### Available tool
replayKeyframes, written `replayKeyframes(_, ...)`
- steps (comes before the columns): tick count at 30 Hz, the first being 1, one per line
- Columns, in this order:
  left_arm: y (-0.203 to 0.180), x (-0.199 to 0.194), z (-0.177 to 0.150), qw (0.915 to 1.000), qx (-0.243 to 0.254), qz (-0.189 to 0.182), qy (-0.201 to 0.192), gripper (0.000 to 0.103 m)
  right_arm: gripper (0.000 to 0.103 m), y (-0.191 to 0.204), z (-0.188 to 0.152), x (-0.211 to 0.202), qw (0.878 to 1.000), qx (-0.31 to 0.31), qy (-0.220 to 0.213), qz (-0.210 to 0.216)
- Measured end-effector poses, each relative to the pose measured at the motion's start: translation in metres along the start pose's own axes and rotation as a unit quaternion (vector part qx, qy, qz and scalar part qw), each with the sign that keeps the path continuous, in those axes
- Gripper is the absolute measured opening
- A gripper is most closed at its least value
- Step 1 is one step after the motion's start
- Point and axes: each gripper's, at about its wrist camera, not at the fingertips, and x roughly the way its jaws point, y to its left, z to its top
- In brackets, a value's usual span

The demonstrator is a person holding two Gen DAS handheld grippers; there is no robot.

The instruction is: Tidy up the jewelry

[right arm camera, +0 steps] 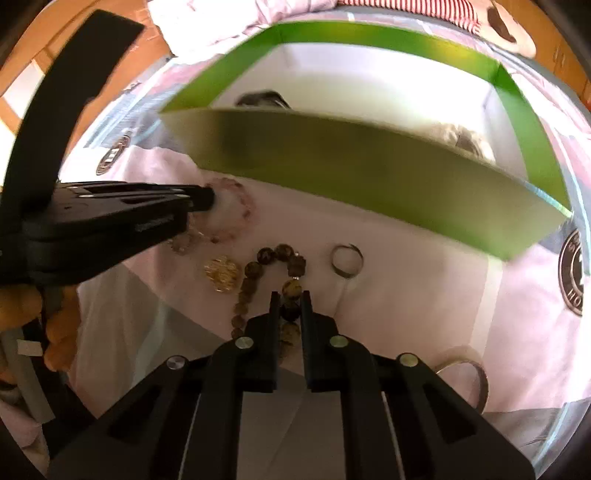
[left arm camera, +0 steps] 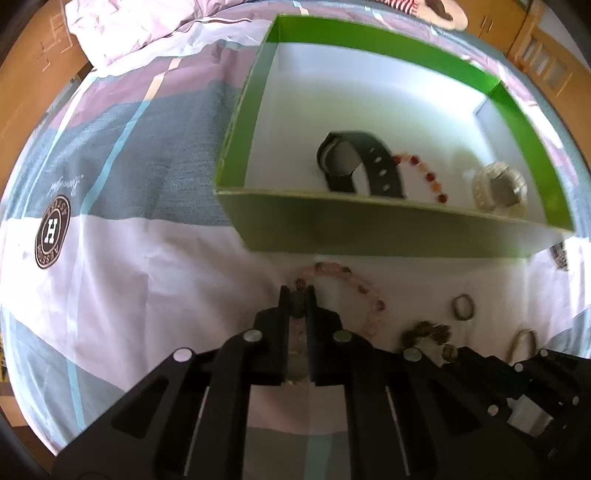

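A green box (left arm camera: 369, 225) with a white inside sits on the bed. In it lie a black watch (left arm camera: 354, 162), a red bead bracelet (left arm camera: 424, 173) and a pale watch (left arm camera: 498, 186). My left gripper (left arm camera: 297, 291) is shut on a pink bead bracelet (left arm camera: 354, 284) lying on the sheet before the box; it also shows in the right wrist view (right arm camera: 236, 221). My right gripper (right arm camera: 288, 299) is shut on a brown bead bracelet (right arm camera: 258, 273) on the sheet.
On the sheet near the brown bracelet lie a yellow crystal piece (right arm camera: 221, 273), a metal ring (right arm camera: 346, 260) and a larger bangle (right arm camera: 469, 376). The box's near wall (right arm camera: 369, 173) stands just beyond both grippers. A crumpled quilt (left arm camera: 147, 26) lies at the back.
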Motion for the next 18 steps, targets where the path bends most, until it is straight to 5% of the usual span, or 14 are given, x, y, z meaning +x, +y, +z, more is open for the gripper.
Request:
replayKeyframes(7, -0.009, -0.069, 0.003, 0.9943, 0.006, -0.041, -0.098, 0.008, 0.010, 0.000, 0.015, -0.069, 0.994, -0.003, -0.107, 0.013)
replayKeyframes(13, -0.013, -0.122, 0.013, 0.9738, -0.002, -0.103, -0.203, 0.008, 0.010, -0.025, 0.025, -0.121, 0.975, 0.036, -0.216, 0.019)
replayKeyframes(16, -0.018, -0.130, 0.028, 0.9664, -0.020, -0.154, -0.205, 0.008, 0.010, -0.047, 0.029, -0.132, 0.969, 0.061, -0.241, 0.012)
replayKeyframes(18, -0.025, -0.124, 0.037, 0.9666, -0.020, -0.147, -0.209, 0.008, 0.010, -0.058, 0.035, -0.129, 0.966, 0.077, -0.248, 0.004)
